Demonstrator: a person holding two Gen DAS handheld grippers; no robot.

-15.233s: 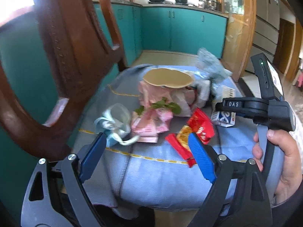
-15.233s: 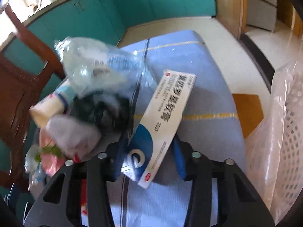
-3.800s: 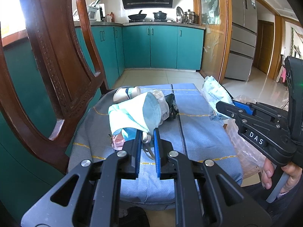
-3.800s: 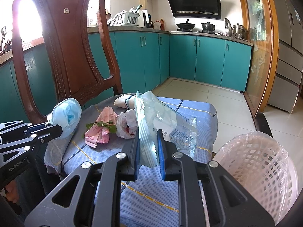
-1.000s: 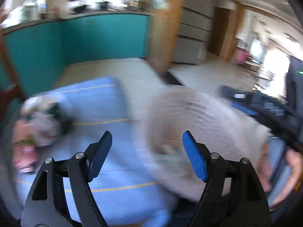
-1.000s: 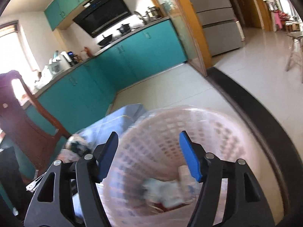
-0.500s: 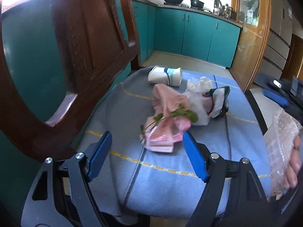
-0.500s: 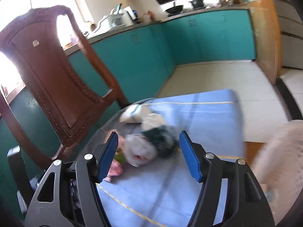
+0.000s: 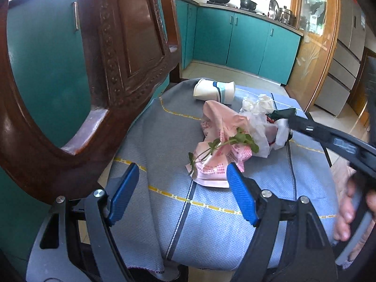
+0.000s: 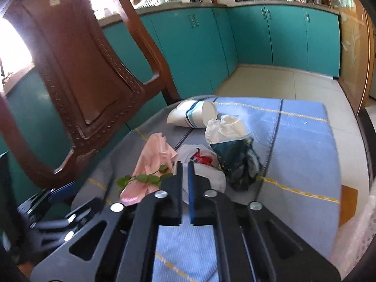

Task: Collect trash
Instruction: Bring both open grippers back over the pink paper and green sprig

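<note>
Altogether six pieces of trash are counted on the table (image 9: 164,129), which is covered by a blue cloth: one paper cup (image 9: 212,91), one pink wrapper (image 9: 218,122), one green sprig (image 9: 221,143), one white plastic bag (image 9: 258,129), one dark green bag (image 10: 232,157) and one crumpled tissue (image 10: 225,124). All are heaped together just ahead of both tongs.

Two tongs are seen. The left tongs (image 9: 182,166) are held released, spread wide above the cloth, with the near corner of the pink wrapper just beyond the blue pads and nothing gripped. The right tongs (image 10: 185,164) have just been closed and are clenched, tips at the white plastic bag; whether a fold of it is pinched cannot be told.

A carved wooden chair (image 9: 117,47) is set left of the left tongs, close against the table. Teal cabinets (image 9: 235,37) are seen far beyond.

The cup is laid on its side farthest from both tongs, its long axis crosswise to them, mouth toward the right. The sprig is laid on the pink wrapper, slanted, stem end nearest the left tongs, leaves pointed away to the right.
</note>
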